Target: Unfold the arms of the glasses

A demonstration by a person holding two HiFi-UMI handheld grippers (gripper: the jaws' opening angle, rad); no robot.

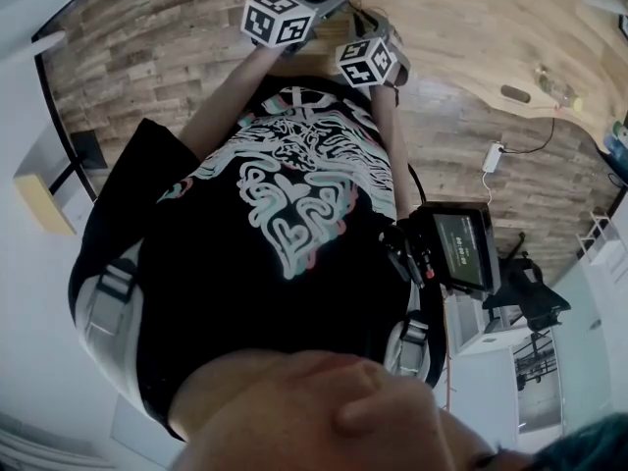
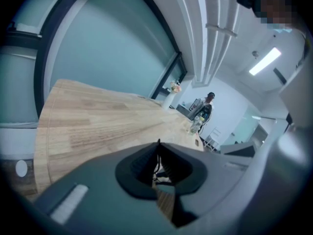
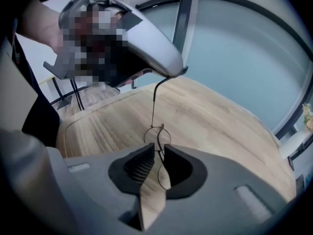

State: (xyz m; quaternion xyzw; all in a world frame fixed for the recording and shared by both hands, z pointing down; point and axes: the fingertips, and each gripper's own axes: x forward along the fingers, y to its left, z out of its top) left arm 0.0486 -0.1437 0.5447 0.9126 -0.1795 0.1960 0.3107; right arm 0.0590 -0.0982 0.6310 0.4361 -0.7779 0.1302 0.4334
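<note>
A: You are holding both tools up over the wooden table point(image 3: 215, 116), out in front of you at its near edge.

B: Your left gripper point(image 2: 157, 156) is pinching with its jaws almost together on a thin dark wire.

A: Your right gripper point(image 3: 156, 161) is clamping narrow on the glasses point(image 3: 155, 132), right at the round wire rims, so the frame is hanging in the air between the two tools.

B: And one arm point(image 3: 153, 99) is stretching straight from the frame to your left gripper's tips.
</note>
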